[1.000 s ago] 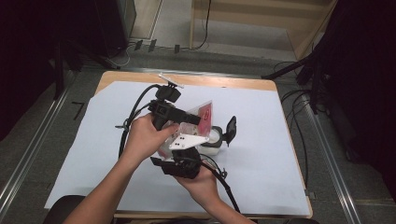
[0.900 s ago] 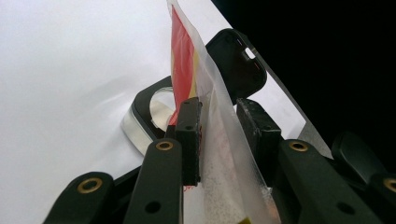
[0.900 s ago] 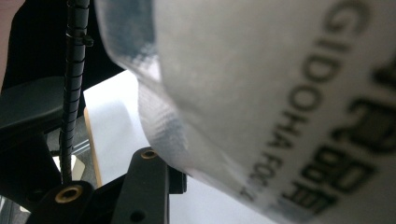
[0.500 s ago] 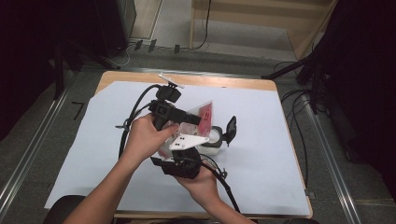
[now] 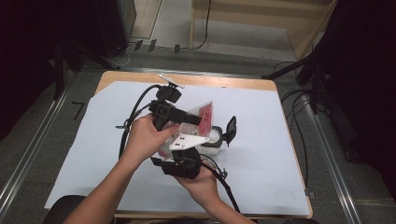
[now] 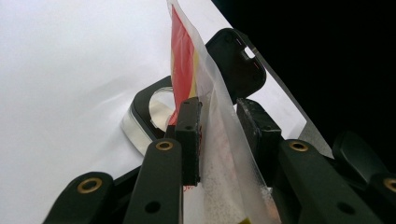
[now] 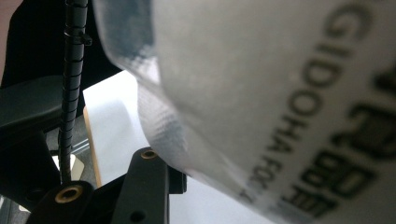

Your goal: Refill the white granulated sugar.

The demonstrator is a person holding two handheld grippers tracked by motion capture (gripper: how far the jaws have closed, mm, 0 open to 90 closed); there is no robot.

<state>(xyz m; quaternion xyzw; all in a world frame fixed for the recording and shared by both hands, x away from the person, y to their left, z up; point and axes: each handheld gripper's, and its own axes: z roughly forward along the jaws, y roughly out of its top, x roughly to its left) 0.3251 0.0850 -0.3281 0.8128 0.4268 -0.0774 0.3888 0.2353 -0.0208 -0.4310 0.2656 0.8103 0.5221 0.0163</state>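
Altogether 1 packet, 1 lidded container and 2 grippers sit over the table. Left gripper clamps the packet's lower part; right gripper meets its bottom, grip unclear. Packet stands upright above the container, long axis vertical.

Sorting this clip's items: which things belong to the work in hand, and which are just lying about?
In use:
- clear packet, red print, between left tool pads
- right tool at packet
- open steel container, black lid

Lying about:
- white sheet
- floor cables
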